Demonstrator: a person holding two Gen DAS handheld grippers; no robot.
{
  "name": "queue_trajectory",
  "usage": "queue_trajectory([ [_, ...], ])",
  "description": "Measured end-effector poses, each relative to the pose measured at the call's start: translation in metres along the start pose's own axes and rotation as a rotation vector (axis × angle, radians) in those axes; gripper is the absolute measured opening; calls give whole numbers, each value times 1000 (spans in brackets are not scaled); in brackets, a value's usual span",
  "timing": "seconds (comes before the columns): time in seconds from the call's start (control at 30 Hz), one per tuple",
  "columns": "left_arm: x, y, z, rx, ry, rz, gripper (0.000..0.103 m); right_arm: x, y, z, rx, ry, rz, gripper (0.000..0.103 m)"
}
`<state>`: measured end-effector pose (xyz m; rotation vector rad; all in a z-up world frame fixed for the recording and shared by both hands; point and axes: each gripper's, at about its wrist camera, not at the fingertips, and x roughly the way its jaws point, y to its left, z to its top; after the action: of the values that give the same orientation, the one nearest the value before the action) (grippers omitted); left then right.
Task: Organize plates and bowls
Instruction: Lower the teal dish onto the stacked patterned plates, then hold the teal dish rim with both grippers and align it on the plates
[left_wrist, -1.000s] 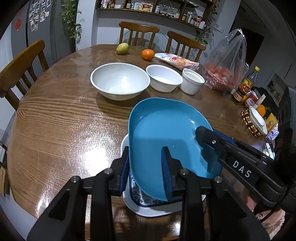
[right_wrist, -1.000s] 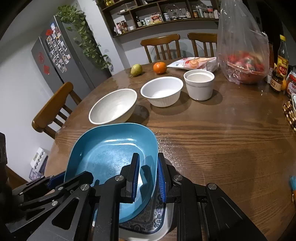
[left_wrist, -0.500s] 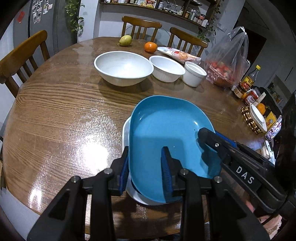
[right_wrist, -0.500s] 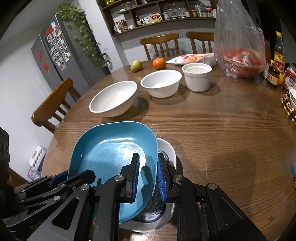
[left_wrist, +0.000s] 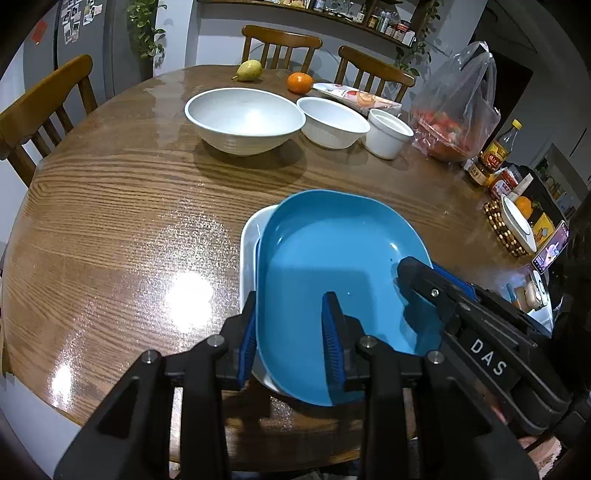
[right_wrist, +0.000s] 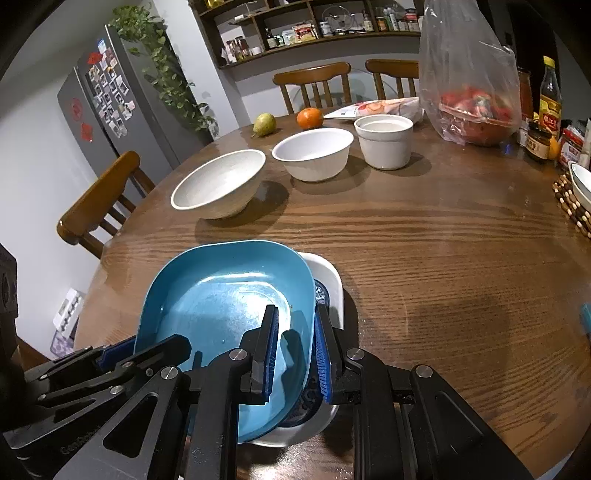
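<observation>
A blue rounded plate (left_wrist: 332, 266) lies tilted over a white plate (left_wrist: 248, 258) with a blue pattern, near the table's front edge. My left gripper (left_wrist: 290, 332) is shut on the blue plate's near rim. My right gripper (right_wrist: 295, 350) is shut on the rim of the blue plate (right_wrist: 221, 302) at its other side, with the white plate (right_wrist: 328, 280) showing beside it. Farther back stand a large white bowl (left_wrist: 243, 118), a medium white bowl (left_wrist: 332, 122) and a small white pot (left_wrist: 388, 134) in a row.
A pear (left_wrist: 249, 70), an orange (left_wrist: 300, 82) and a snack packet (left_wrist: 356, 98) lie at the back. On the right are a plastic bag of red food (left_wrist: 454, 122), sauce bottles (left_wrist: 495, 155) and a dish on a beaded trivet (left_wrist: 513, 225). Wooden chairs (left_wrist: 40, 110) ring the round table (left_wrist: 110, 221).
Both grippers have sunk a little with the blue plate. It now covers more of the white plate, and the patterned centre is mostly hidden in the left wrist view.
</observation>
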<state>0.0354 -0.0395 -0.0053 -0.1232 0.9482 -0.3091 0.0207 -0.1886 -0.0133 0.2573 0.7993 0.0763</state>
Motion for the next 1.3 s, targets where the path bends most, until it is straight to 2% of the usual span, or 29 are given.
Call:
queue_trajectory([
  [1.3, 15, -3, -3, 17, 36, 11, 33, 10, -3, -11, 6, 11, -35, 22],
])
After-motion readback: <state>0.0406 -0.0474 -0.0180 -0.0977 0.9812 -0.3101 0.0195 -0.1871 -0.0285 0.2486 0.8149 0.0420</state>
